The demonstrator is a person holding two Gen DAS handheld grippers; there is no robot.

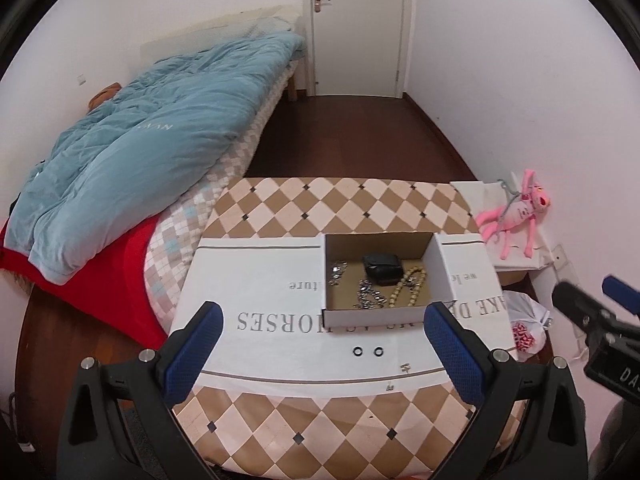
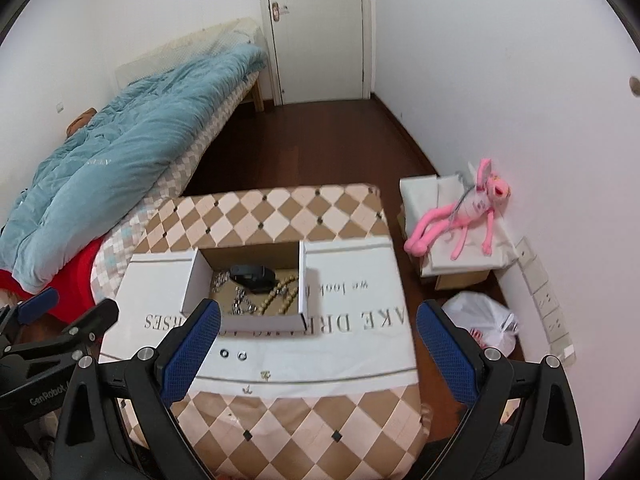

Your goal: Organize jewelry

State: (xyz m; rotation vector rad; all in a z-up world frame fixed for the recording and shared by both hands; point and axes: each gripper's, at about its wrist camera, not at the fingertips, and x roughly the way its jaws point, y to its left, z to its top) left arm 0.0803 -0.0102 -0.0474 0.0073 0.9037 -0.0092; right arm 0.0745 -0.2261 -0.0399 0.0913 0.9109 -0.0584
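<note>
An open cardboard box (image 1: 440, 276) (image 2: 192, 284) sits on a white printed cloth (image 1: 256, 284) on a checkered table. Inside lie a black case (image 1: 382, 267) (image 2: 252, 274), a beige bead necklace (image 1: 406, 288) (image 2: 280, 292) and silver chains (image 1: 368, 298) (image 2: 240, 300). Two small rings (image 1: 366, 351) (image 2: 233, 354) and two small earrings (image 1: 406, 367) (image 2: 265, 375) lie on the cloth in front of the box. My left gripper (image 1: 320, 356) is open and empty above the table's near side. My right gripper (image 2: 316, 356) is open and empty, to the right of the box.
A bed with a blue duvet (image 1: 152, 148) stands to the left. A pink plush toy (image 2: 464, 212) lies on a white box at the right wall, with a plastic bag (image 2: 484, 320) on the floor below. A closed door (image 1: 356, 28) is at the back.
</note>
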